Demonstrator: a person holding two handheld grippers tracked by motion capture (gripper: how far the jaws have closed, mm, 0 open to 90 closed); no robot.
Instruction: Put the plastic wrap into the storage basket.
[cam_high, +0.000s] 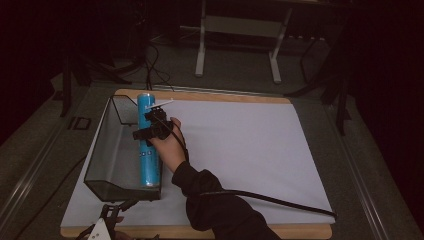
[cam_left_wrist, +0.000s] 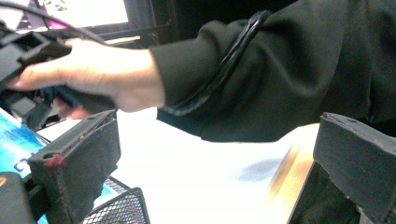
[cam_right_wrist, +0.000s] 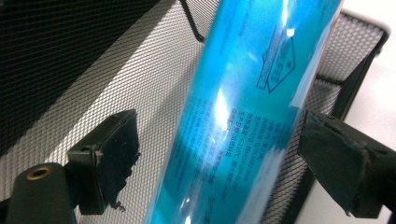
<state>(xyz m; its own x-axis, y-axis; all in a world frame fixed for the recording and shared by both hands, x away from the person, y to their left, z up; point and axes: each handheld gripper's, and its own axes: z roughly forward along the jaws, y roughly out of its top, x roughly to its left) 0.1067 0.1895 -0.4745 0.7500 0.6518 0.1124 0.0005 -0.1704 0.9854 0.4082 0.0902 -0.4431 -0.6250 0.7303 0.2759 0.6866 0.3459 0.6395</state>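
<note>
A blue tube lies lengthwise along the right side of a black mesh tray at the left of the table. My right gripper hovers over the tube's upper half. In the right gripper view its black pads stand open on either side of the blue tube, with a gap at each side and the mesh tray behind. My left gripper sits at the table's near-left edge, below the tray. Its own view shows it open and empty, facing the person's right hand and dark sleeve.
A white sheet covers a wooden board. The right gripper's black cable trails across the sheet to the right. A grey frame with two legs stands on the floor beyond the table. The tray corner is near the left jaw.
</note>
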